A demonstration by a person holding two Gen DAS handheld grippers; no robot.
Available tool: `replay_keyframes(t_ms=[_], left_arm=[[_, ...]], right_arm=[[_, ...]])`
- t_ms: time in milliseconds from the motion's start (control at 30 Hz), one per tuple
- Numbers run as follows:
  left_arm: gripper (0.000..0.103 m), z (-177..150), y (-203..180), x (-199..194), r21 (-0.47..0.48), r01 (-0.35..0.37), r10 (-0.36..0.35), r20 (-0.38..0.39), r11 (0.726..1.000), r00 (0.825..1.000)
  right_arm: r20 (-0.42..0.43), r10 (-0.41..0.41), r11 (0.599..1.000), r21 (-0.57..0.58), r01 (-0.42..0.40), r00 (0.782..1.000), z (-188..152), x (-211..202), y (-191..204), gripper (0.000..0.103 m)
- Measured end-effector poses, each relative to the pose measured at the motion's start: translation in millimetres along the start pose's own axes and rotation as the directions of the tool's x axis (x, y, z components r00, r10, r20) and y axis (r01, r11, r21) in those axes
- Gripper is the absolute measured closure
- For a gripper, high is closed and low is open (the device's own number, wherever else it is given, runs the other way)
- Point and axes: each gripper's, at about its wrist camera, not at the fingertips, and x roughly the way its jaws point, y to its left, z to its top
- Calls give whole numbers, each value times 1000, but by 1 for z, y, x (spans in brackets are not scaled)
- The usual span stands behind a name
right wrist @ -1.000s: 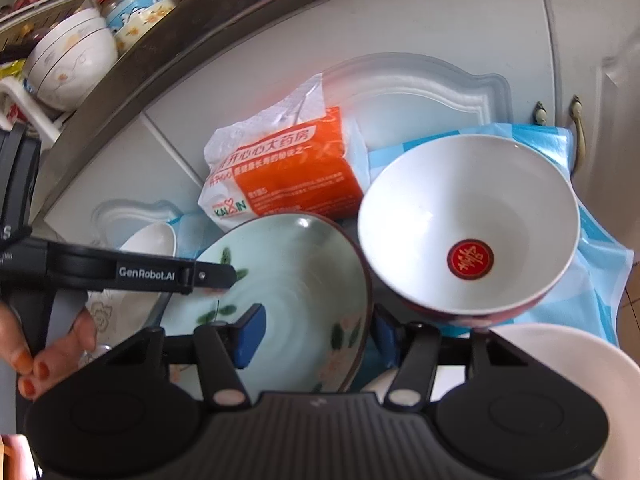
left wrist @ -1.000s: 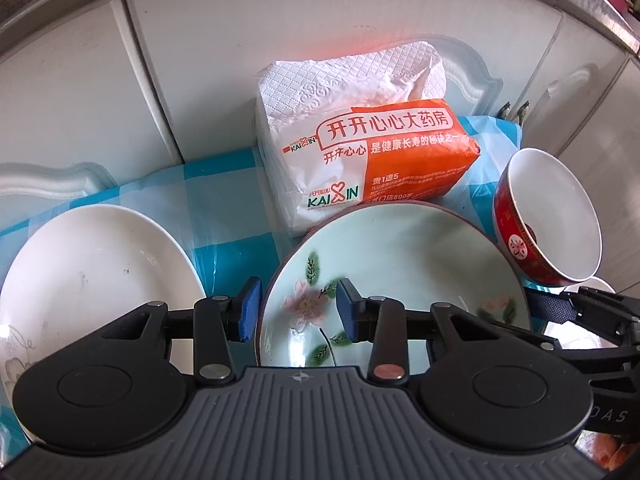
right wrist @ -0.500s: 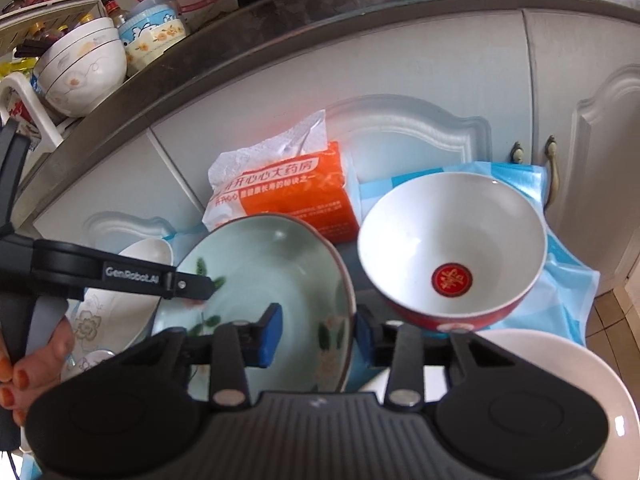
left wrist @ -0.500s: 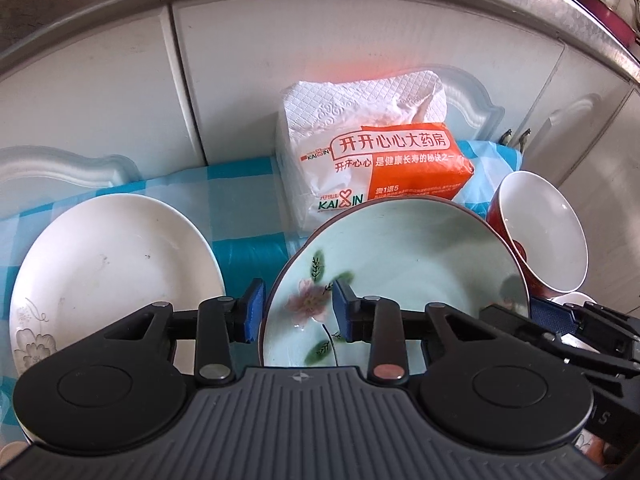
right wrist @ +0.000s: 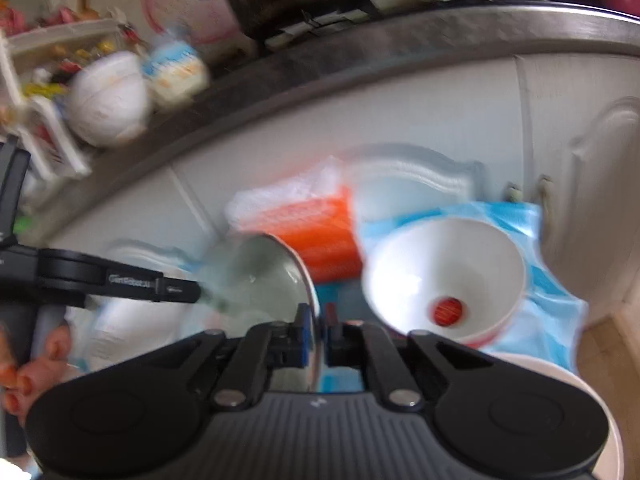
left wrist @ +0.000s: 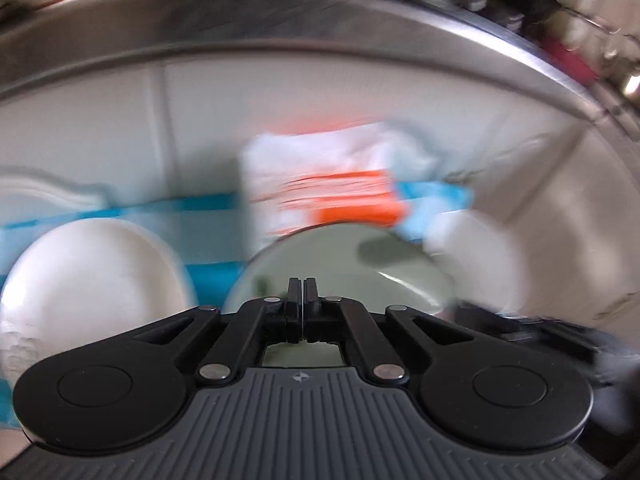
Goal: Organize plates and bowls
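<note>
A pale green flowered plate (left wrist: 352, 264) is lifted between both grippers; it also shows in the right wrist view (right wrist: 264, 280). My left gripper (left wrist: 303, 292) is shut on its near rim. My right gripper (right wrist: 318, 324) is shut on its right rim, and the plate stands on edge between the pads. The left gripper's tip (right wrist: 176, 290) shows at the plate's left side. A red bowl with a white inside (right wrist: 448, 284) sits right of it. A white plate (left wrist: 92, 276) lies to the left. Both views are blurred.
An orange and white tissue pack (left wrist: 328, 196) leans on white cabinet doors (left wrist: 380, 104) behind the plate. A blue checked cloth (right wrist: 536, 308) covers the surface. Another white plate (right wrist: 600, 408) lies at the lower right. Bowls (right wrist: 108, 100) stand on the steel counter above.
Both grippers have closed from open onto the green plate's rim. Both cameras have pulled up and back, so the counter top comes into view, and the plate rises with them.
</note>
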Motion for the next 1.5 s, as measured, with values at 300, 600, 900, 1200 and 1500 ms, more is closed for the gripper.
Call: replay_keyframes(t_ms=[300, 600, 900, 1200, 1500], left_arm=[[100, 0, 3, -19, -20, -78, 78, 5, 997, 997], [76, -12, 39, 24, -15, -86, 83, -151, 996, 985], [67, -8, 39, 58, -10, -58, 54, -238, 998, 970], [67, 1, 40, 74, -39, -23, 12, -259, 999, 966], [68, -1, 47, 75, -94, -24, -1, -257, 995, 966]], right_arm=[[-66, -28, 998, 56, 32, 997, -6, 8, -23, 97], [-146, 17, 985, 170, 8, 989, -21, 15, -52, 94], [-172, 25, 992, 124, -3, 985, -14, 28, -49, 74], [-223, 60, 996, 76, -44, 973, -11, 54, -44, 52], [-188, 65, 990, 134, -40, 980, -14, 48, -38, 48]])
